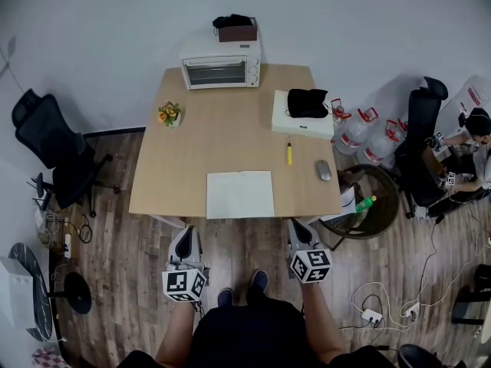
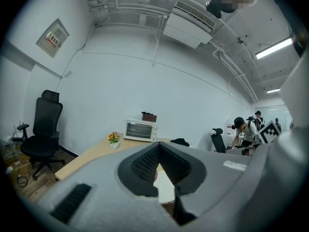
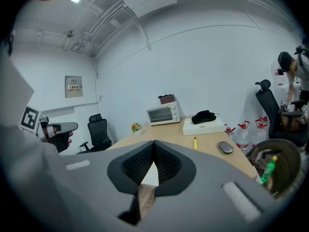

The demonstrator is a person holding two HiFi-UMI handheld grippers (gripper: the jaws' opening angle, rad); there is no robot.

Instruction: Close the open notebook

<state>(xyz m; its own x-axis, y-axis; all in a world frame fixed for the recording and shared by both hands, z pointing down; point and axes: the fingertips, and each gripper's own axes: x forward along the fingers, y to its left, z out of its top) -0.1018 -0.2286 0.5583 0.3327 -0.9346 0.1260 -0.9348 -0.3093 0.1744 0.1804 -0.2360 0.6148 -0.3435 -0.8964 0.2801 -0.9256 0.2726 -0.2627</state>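
The open notebook [image 1: 240, 195] lies flat with its white pages up, at the near edge of the wooden table [image 1: 222, 140]. My left gripper [image 1: 186, 241] and right gripper [image 1: 300, 231] hang just short of that edge, one off each lower corner of the notebook, touching nothing. In the left gripper view the left gripper [image 2: 159, 145] has its tips together, and a strip of the notebook [image 2: 165, 187] shows through the gap below them. The right gripper [image 3: 154, 142] is likewise shut and empty, with a sliver of the notebook [image 3: 151, 177] behind it.
A toaster oven [image 1: 221, 69] stands at the table's far edge, a flower pot [image 1: 169, 114] on the left. To the right are a white box [image 1: 301, 121] with a black thing on it, a yellow marker [image 1: 289, 153] and a mouse [image 1: 324, 170]. A bin [image 1: 372, 203] stands off the right corner.
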